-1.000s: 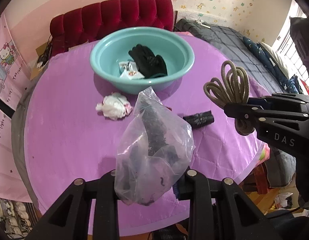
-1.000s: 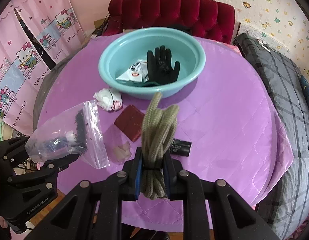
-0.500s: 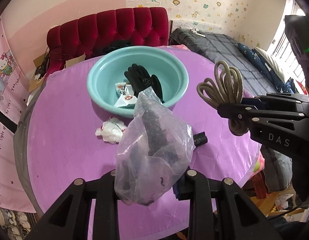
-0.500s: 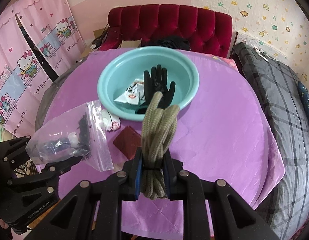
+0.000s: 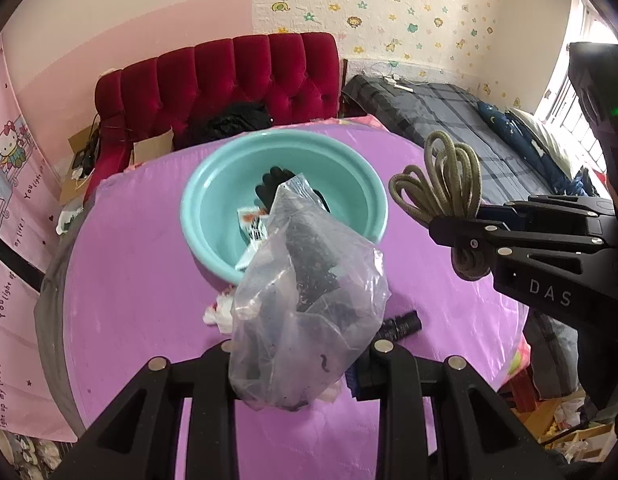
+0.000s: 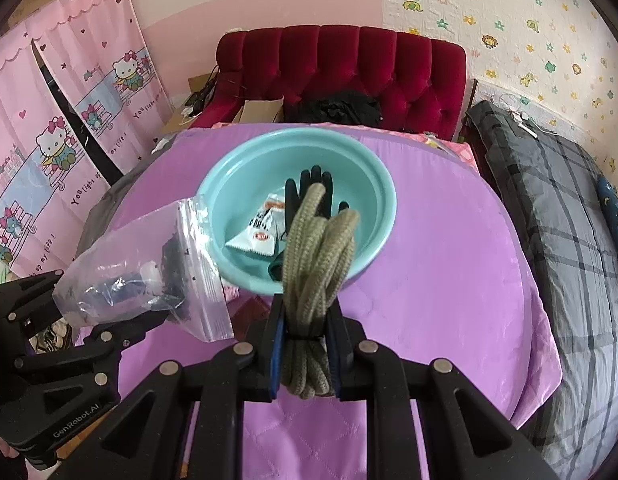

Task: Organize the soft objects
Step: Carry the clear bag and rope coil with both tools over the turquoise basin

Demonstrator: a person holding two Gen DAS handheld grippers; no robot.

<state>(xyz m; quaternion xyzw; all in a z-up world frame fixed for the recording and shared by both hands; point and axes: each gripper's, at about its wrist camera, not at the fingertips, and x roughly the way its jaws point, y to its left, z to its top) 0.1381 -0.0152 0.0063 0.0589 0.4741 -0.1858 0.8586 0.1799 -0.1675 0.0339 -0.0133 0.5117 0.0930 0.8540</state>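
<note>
My left gripper point(image 5: 299, 354) is shut on a clear plastic bag point(image 5: 305, 304) with dark items inside, held above the purple table; the bag also shows in the right wrist view point(image 6: 145, 276). My right gripper point(image 6: 305, 336) is shut on a coiled olive rope point(image 6: 315, 256), which also shows in the left wrist view point(image 5: 441, 188). A teal basin point(image 6: 373, 184) stands at the table's far side and holds a black glove point(image 6: 309, 188) and a white snack packet point(image 6: 257, 234). The basin also shows in the left wrist view point(image 5: 213, 200).
On the purple table point(image 5: 141, 280) lie a crumpled white cloth point(image 5: 217, 312) and a small black roll point(image 5: 401, 324), both partly hidden by the bag. A red tufted chair point(image 6: 349, 68) stands behind the table. A bed with a grey plaid cover point(image 6: 569, 200) is at the right.
Both grippers have risen and drawn back with their loads, so the table and basin look smaller and farther. The bag and rope now overlap the basin in view.
</note>
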